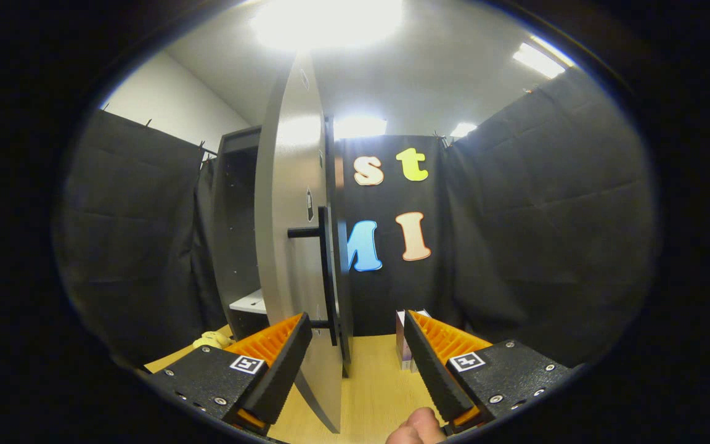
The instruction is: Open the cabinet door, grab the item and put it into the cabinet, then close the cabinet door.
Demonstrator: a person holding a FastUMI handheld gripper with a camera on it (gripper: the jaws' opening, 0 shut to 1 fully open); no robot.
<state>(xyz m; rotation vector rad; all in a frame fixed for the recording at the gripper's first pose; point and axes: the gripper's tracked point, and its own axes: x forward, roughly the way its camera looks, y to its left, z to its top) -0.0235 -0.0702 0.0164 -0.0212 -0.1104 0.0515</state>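
The grey cabinet door (287,234) stands swung open, edge-on toward me, its lower edge reaching down between my fingers. Its black bar handle (325,277) runs vertically on the door's face, just ahead of the left finger. My gripper (358,336) is open, the door's edge and handle lying in the gap nearer the left finger, with neither finger pressing on them. Left of the door, the dark cabinet (238,234) shows its interior and a white shelf (250,302). A small box-like item (403,345) stands on the wooden tabletop (373,382), just beyond the right finger.
A yellow soft object (212,339) lies on the tabletop left of the left finger, by the cabinet's base. Black cloth walls close in on the left, back and right. A fingertip of the person's hand (418,427) shows beside the right finger.
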